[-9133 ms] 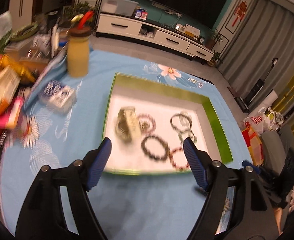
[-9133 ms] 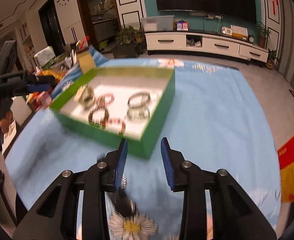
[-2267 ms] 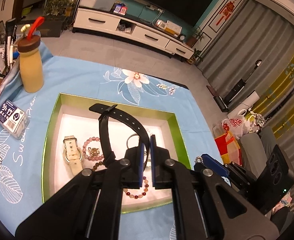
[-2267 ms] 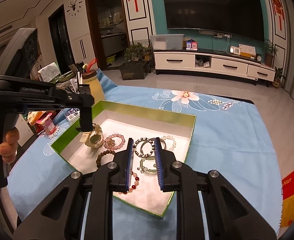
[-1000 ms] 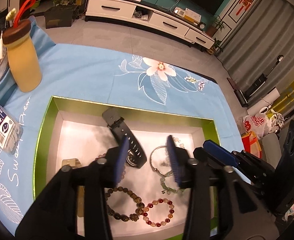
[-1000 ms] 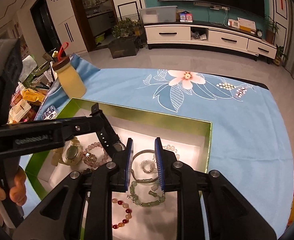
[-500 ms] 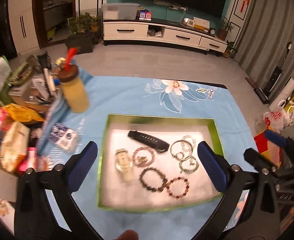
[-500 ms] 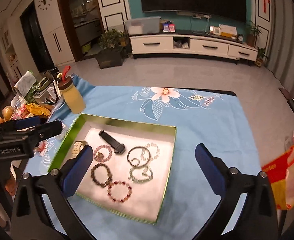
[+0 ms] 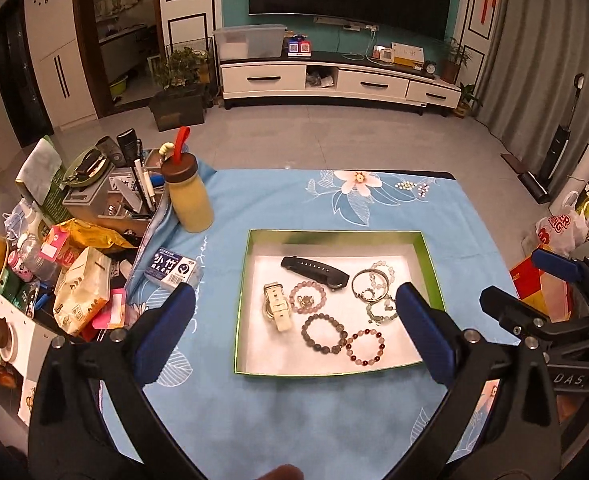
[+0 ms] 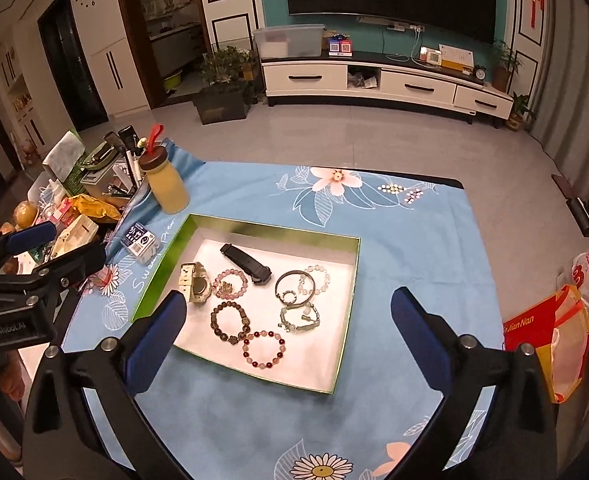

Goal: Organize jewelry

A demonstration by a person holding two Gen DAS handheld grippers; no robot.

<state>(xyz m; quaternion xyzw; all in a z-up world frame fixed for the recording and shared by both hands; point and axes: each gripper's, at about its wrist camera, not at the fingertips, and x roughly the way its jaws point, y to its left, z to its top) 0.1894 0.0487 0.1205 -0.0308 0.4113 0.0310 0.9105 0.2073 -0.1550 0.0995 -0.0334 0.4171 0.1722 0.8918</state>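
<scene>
Inside the green box [image 9: 430, 264], all the jewelry lies flat: black watch strap [image 9: 314, 269], cream watch [image 9: 277, 307], bead bracelets [image 9: 364, 345]. I hold left gripper [image 9: 294, 332] and right gripper [image 10: 290, 330] high, jaws spread wide, empty, judging sorting done.

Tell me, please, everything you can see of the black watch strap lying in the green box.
The black watch strap is a dark, matte band, rubbery by its look, with a row of small holes along it. It lies flat and diagonal on the white floor of the green box, near the far wall. Its thicker end sits close to the pink bead bracelet; contact is unclear. Neither gripper holds it.
</scene>
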